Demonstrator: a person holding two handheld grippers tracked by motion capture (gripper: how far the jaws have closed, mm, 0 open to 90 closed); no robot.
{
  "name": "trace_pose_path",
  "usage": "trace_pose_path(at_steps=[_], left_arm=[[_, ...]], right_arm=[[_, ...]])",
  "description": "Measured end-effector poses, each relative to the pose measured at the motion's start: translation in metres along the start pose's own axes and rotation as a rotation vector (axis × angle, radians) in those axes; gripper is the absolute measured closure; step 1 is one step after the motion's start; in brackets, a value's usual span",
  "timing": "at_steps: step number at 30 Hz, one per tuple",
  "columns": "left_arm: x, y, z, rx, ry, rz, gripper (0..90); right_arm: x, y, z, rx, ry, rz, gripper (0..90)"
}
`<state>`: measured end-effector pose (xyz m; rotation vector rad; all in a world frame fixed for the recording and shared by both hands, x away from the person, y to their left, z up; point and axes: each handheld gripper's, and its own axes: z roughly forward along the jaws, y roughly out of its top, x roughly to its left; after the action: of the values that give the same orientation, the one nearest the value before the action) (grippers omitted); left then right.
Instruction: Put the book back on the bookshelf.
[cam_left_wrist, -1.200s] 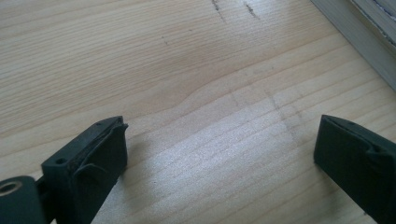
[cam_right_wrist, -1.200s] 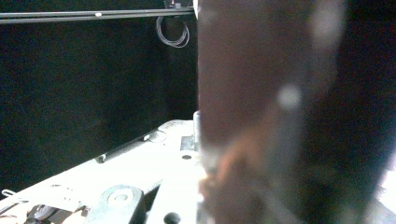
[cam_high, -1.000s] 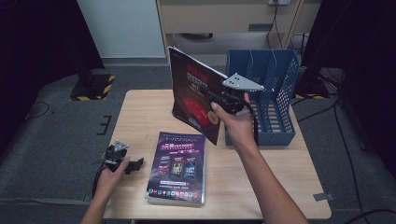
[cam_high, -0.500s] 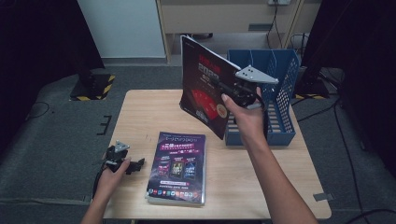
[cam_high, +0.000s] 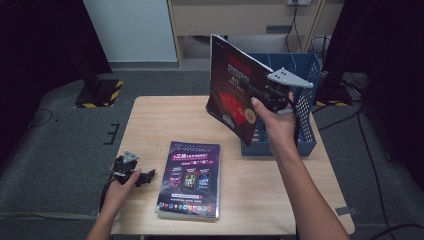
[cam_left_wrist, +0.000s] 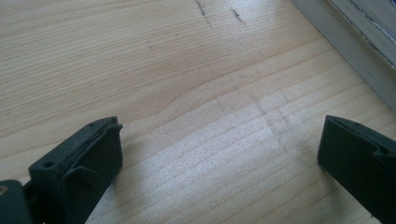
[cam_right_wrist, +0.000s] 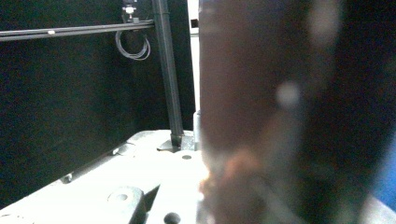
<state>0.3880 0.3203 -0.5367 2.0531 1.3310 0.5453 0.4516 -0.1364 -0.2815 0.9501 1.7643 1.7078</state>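
Red-covered magazine is hanging clamped in the right tongs at the blue rack's 9 o'clock, not yet filed; left tongs, apart, are resting on the table at the remaining stack's 9 o'clock.

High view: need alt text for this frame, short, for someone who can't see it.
The right gripper holds a dark red-covered magazine upright in the air beside a blue plastic file rack on a light wooden table. A purple-covered magazine stack lies flat near the front edge. The left gripper rests open on the table, left of the stack.
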Motion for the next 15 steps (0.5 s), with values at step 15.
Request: trace_pose_path(at_steps=[15], left_arm=[[-0.001, 0.000, 0.000, -0.001, 0.003, -0.005, 0.0]], right_arm=[[-0.019, -0.007, -0.024, 0.000, -0.044, 0.020, 86.9]])
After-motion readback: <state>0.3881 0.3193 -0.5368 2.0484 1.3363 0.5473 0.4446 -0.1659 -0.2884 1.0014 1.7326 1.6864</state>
